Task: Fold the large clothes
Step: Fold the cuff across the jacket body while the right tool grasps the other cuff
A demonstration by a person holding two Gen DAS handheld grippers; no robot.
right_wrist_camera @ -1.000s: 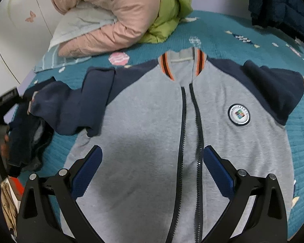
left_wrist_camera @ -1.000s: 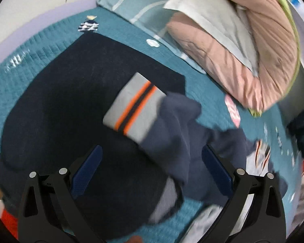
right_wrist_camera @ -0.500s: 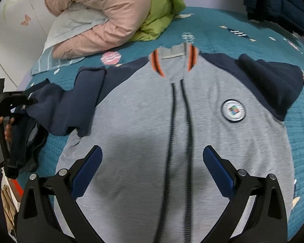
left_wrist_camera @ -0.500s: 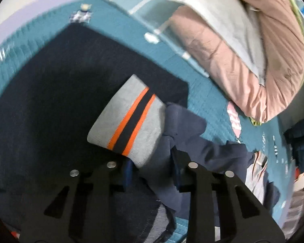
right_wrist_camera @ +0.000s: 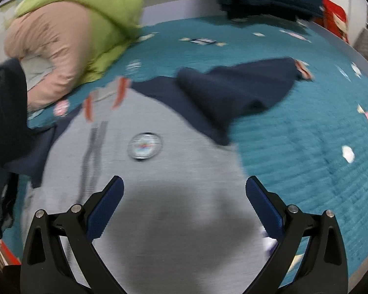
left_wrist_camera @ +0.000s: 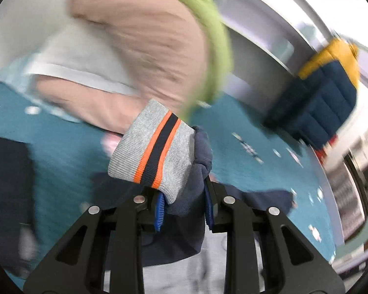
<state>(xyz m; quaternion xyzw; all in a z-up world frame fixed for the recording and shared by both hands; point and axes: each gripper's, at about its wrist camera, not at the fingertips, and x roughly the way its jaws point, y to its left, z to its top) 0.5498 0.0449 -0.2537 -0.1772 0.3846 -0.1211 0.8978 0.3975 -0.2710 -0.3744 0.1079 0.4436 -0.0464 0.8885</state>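
Observation:
A grey zip jacket (right_wrist_camera: 174,196) with navy sleeves lies face up on the teal bedspread (right_wrist_camera: 306,147). My left gripper (left_wrist_camera: 184,205) is shut on the jacket's navy sleeve (left_wrist_camera: 198,152) just behind its grey cuff (left_wrist_camera: 152,152) with orange and navy stripes, and holds it lifted above the bed. My right gripper (right_wrist_camera: 184,203) is open and empty, low over the jacket's grey front below the round chest badge (right_wrist_camera: 144,145). The other navy sleeve (right_wrist_camera: 240,90) lies bunched to the right on the bedspread. The lifted sleeve (right_wrist_camera: 7,112) shows at the left edge of the right wrist view.
A pink and lime-green padded coat (right_wrist_camera: 68,36) over a pale pillow lies at the head of the bed. A navy and yellow quilted jacket (left_wrist_camera: 323,93) hangs at the far side. The bed edge (right_wrist_camera: 355,56) runs along the right.
My left gripper has lifted the cuffed sleeve off the bed and swung it toward the jacket's body. My right gripper has moved right, toward the other sleeve, and stays open.

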